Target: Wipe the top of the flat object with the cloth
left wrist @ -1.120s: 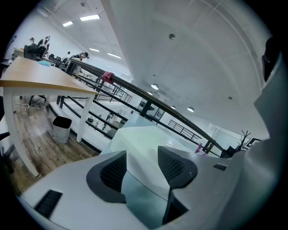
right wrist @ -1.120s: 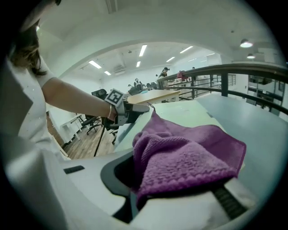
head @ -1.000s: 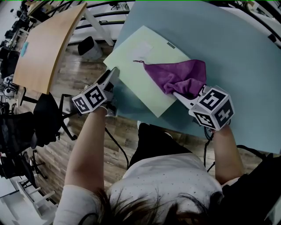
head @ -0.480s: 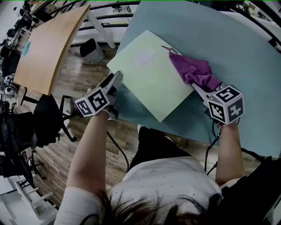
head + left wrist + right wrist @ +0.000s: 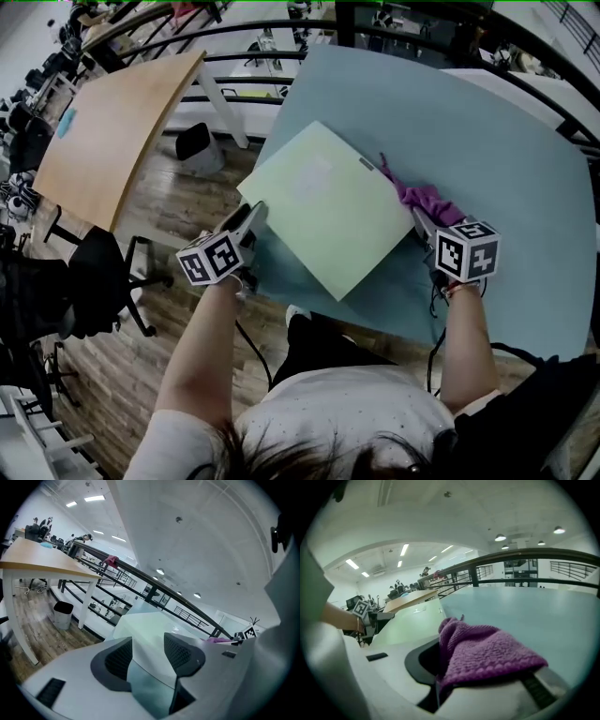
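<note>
The right tongs (image 5: 418,221) are clamped on the cloth (image 5: 429,199), which rests on the surface (image 5: 497,141) just off the board (image 5: 323,211). The board's long edge runs beside them, to their left, so they are nearer and the next wipe likely goes leftward. The left tongs (image 5: 254,216) stand wide, with the board's opposite corner between them.
</note>
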Available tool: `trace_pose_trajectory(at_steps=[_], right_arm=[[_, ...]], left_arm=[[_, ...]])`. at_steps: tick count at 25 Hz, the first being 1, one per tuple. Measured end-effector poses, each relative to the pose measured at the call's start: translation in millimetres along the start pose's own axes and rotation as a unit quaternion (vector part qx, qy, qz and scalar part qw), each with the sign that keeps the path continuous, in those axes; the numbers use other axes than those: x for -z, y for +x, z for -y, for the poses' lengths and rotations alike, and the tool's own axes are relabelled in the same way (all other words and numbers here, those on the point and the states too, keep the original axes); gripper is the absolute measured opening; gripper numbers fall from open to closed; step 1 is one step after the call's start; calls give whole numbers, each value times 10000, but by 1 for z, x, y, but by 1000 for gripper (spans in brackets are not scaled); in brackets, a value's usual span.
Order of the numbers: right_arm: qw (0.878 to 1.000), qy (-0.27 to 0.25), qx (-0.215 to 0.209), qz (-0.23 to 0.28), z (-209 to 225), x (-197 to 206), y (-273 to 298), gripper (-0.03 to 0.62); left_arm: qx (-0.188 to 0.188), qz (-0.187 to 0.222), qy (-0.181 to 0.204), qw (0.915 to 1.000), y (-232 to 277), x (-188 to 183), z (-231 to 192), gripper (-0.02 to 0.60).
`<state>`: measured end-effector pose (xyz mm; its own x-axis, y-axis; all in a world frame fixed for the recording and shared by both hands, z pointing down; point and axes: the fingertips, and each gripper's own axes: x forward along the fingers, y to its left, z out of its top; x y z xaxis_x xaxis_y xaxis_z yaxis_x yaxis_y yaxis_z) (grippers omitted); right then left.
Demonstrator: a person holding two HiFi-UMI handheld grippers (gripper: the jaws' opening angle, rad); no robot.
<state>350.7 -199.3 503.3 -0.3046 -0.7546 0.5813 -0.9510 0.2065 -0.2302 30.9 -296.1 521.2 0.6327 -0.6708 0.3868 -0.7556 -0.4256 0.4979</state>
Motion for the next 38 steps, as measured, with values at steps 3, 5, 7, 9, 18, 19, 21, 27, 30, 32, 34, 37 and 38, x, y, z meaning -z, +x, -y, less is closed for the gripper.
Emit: trace_pose_trajectory(at_steps=[3, 5, 7, 9, 18, 19, 21, 27, 30, 32, 34, 37, 38], right_arm=[[9971, 474, 433, 415, 24, -23, -4, 23], [9910, 777, 593, 918, 32, -45, -24, 23], [9819, 725, 557, 1661, 27, -74, -57, 23], [9657, 349, 309, 2554, 8, -113, -94, 23], [9090, -350, -834, 4069, -92, -207, -210, 23], [9139, -294, -874, 3954, -100, -208, -215, 23], [9224, -309, -938, 3734, -119, -209, -223, 23], [9247, -1016, -522, 3630, -169, -183, -255, 21], [9242, -1022, -288, 3669, -188, -166, -268, 21], [9256, -962, -169, 3658, -196, -162, -275, 21], [9265, -897, -73, 3652, -206, -155, -282, 21], [9275, -850, 99, 3640, -227, -131, -296, 21], [9276, -825, 161, 3639, -233, -122, -300, 21]], left_arm=[[-14, 167, 42, 9999, 3, -9, 1, 207], [-68, 324, -16, 9995, -2, -11, 5, 207], [-111, 505, -203, 9985, -15, -14, 11, 194], [-84, 774, -173, 9968, -34, -29, 24, 155], [1125, 2706, 694, 9536, -161, -144, 182, -8], [1184, 2802, 653, 9504, -169, -148, 195, -8], [1416, 2855, 608, 9459, -180, -155, 219, -8], [2142, 2395, 411, 9461, -214, -125, 241, -8], [2203, 2281, 421, 9475, -235, -115, 231, -8], [2227, 2274, 448, 9469, -248, -120, 230, -8], [2285, 2240, 462, 9463, -262, -122, 230, -8], [2426, 2086, 521, 9460, -285, -108, 229, -8], [2485, 2043, 546, 9453, -293, -102, 228, -8]])
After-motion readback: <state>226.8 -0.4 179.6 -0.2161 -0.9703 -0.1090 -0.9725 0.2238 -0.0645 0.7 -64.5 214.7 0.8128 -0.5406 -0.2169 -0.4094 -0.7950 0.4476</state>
